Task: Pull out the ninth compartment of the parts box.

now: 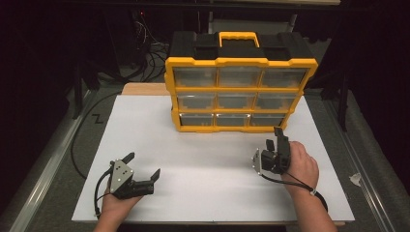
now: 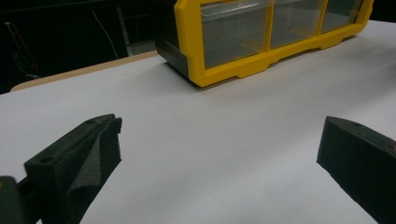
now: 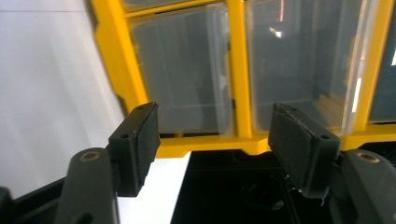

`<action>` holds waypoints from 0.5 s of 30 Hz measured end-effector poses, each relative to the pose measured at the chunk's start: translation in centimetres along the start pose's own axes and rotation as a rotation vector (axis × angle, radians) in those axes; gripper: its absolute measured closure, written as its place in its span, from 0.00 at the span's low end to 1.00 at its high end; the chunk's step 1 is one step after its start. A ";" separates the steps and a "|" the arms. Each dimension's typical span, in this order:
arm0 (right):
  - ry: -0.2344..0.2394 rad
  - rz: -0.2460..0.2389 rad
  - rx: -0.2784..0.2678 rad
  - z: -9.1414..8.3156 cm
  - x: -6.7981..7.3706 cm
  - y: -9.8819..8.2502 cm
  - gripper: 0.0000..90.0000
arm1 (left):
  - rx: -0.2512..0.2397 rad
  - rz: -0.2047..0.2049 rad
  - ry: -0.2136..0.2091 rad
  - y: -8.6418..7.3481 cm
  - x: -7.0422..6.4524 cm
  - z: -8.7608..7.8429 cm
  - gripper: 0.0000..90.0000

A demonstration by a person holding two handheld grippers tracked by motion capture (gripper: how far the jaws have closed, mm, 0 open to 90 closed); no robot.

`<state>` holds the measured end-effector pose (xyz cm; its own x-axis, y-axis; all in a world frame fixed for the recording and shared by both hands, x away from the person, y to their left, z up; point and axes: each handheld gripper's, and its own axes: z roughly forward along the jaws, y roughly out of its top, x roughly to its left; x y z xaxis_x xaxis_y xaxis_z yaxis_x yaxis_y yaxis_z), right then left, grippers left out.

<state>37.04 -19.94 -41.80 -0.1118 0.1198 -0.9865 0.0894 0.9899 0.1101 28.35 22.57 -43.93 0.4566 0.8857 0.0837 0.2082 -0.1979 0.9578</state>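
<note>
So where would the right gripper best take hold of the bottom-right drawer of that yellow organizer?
Probably by the front lip of the bottom-right drawer, coming straight at the organizer's front face. The drawers sit flush in the yellow frame, so only their clear fronts are exposed. The right gripper, rolled sideways, hangs open before that corner.

In front of you a yellow-and-black organiser case [image 1: 240,82] stands upright near the far edge of the white board [image 1: 203,164], carry handle on top. Its nine clear drawers, in three rows, are all shut.
</note>
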 end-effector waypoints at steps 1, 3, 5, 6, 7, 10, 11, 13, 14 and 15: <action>0.004 -0.004 -0.004 0.2 -0.2 0.0 0.42 | 0.001 0.002 0.000 0.0 0.0 0.0 0.00; -0.003 -0.008 0.004 0.8 -0.4 0.1 0.44 | -0.001 0.002 -0.002 0.0 -0.1 0.0 0.00; 0.002 0.001 0.009 1.0 -0.5 0.2 0.45 | -0.002 0.001 -0.002 0.0 0.0 0.0 0.00; -0.004 0.000 0.010 1.2 -0.5 0.2 0.45 | -0.002 -0.001 -0.004 0.0 0.0 0.1 0.00; -0.002 -0.002 0.012 1.3 -0.6 0.3 0.46 | -0.002 -0.002 -0.004 0.0 0.0 0.1 0.00; -0.005 -0.004 0.012 1.9 -0.8 0.4 0.48 | -0.006 -0.001 -0.008 0.1 -0.1 0.0 0.00; -0.001 -0.003 0.017 2.1 -0.8 0.4 0.49 | -0.008 0.002 -0.009 0.1 -0.1 0.0 0.00; -0.004 -0.003 0.019 2.5 -0.9 0.5 0.51 | -0.009 0.003 -0.009 0.1 -0.1 0.0 0.00; 0.000 -0.012 0.018 2.8 -1.0 0.6 0.51 | -0.008 0.002 -0.010 0.1 -0.1 0.1 0.00; -0.001 -0.013 0.019 3.3 -0.9 0.7 0.53 | -0.007 0.002 -0.009 0.1 -0.1 0.1 0.00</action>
<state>40.43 -19.59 -41.18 -0.1118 0.1064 -0.9880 0.1062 0.9898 0.0946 28.39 22.44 -43.88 0.4652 0.8813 0.0830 0.2012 -0.1966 0.9596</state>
